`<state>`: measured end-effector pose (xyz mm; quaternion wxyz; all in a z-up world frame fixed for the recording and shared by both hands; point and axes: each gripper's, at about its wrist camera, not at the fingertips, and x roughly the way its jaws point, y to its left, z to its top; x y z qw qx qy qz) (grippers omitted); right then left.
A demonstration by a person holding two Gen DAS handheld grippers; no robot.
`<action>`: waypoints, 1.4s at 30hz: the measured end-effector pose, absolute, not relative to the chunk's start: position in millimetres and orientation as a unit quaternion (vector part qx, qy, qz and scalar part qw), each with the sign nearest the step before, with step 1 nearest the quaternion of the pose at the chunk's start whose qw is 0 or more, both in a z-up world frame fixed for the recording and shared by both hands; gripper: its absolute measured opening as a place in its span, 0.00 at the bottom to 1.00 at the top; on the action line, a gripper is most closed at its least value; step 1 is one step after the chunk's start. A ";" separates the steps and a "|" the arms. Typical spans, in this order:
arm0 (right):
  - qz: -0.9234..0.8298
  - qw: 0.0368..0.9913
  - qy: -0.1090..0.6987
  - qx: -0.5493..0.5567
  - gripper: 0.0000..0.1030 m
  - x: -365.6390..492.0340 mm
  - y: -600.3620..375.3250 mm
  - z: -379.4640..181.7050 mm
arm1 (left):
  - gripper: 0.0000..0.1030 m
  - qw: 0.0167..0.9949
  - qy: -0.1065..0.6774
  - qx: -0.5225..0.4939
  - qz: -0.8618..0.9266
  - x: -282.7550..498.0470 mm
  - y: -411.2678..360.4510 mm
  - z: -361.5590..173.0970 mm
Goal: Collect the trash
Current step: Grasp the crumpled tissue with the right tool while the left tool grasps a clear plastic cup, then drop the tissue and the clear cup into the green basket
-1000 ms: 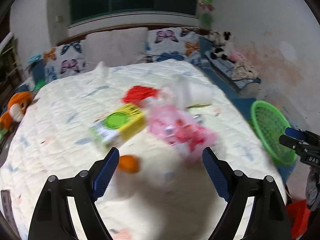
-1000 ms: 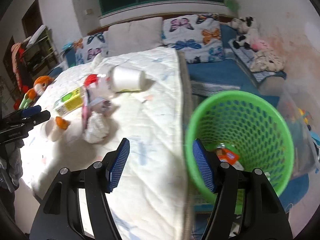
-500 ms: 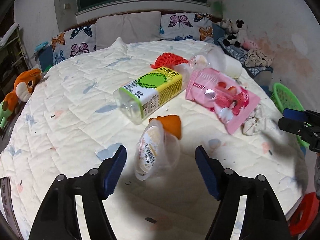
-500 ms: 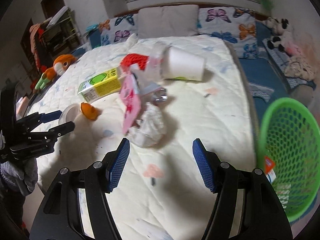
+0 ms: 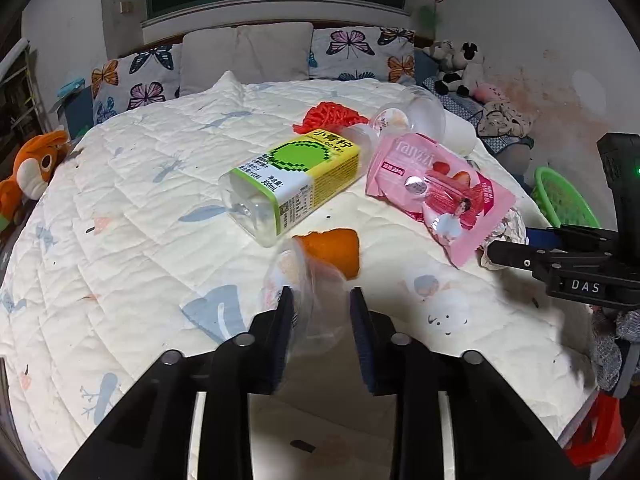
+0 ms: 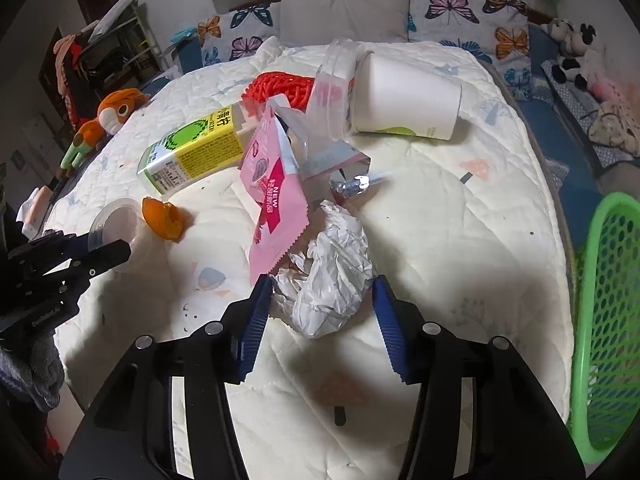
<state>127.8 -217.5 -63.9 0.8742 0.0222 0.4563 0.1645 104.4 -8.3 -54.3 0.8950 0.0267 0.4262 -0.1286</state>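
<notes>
A: L hand-held gripper (image 5: pixel 320 300)?
B: Jaws closing, pads pressed on a clear plastic cup (image 5: pixel 304 280) lying on its side on the bed (image 5: pixel 120 220), orange peel (image 5: pixel 334 250) touching just behind it.
A: Mid bed?
B: Yellow-green bottle (image 5: pixel 292 176) on its side, pink snack pouch (image 5: pixel 440 196) beside it, white paper cup (image 6: pixel 404 100) further back.
A: R hand-held gripper (image 6: pixel 320 300)?
B: Jaws closing round crumpled white paper (image 6: pixel 332 280); pads at its edges, not yet pressing. Green basket (image 6: pixel 608 320) off bed's R edge.
</notes>
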 end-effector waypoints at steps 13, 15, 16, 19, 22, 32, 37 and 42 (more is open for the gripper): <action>0.154 0.885 0.438 0.035 0.47 99.7 -245.5 -49.2 | 0.24 0.900 0.405 0.019 -0.159 80.3 -18.2 -31.1; 0.150 0.888 0.433 0.037 0.47 94.2 -250.4 -45.9 | 0.24 0.900 0.403 0.016 -0.168 76.0 -21.5 -27.0; 0.148 0.890 0.430 0.039 0.47 90.9 -254.5 -43.9 | 0.24 0.900 0.400 0.016 -0.173 73.4 -23.9 -24.3; 0.137 0.895 0.422 0.044 0.47 83.1 -267.0 -38.0 | 0.24 0.900 0.394 0.014 -0.188 69.0 -32.4 -16.2; 0.120 0.900 0.417 0.052 0.47 77.1 -285.0 -33.0 | 0.24 0.897 0.390 0.012 -0.209 69.6 -44.6 -9.9; 0.029 0.907 0.412 0.081 0.47 62.3 -369.8 -30.4 | 0.24 0.880 0.379 0.035 -0.283 86.5 -127.7 6.6; -0.018 0.905 0.415 0.097 0.47 55.9 -416.8 -36.1 | 0.24 0.867 0.378 0.055 -0.320 97.0 -180.9 13.0; -0.049 0.900 0.419 0.109 0.49 51.6 -452.4 -42.9 | 0.24 0.853 0.384 0.066 -0.348 106.7 -224.6 13.6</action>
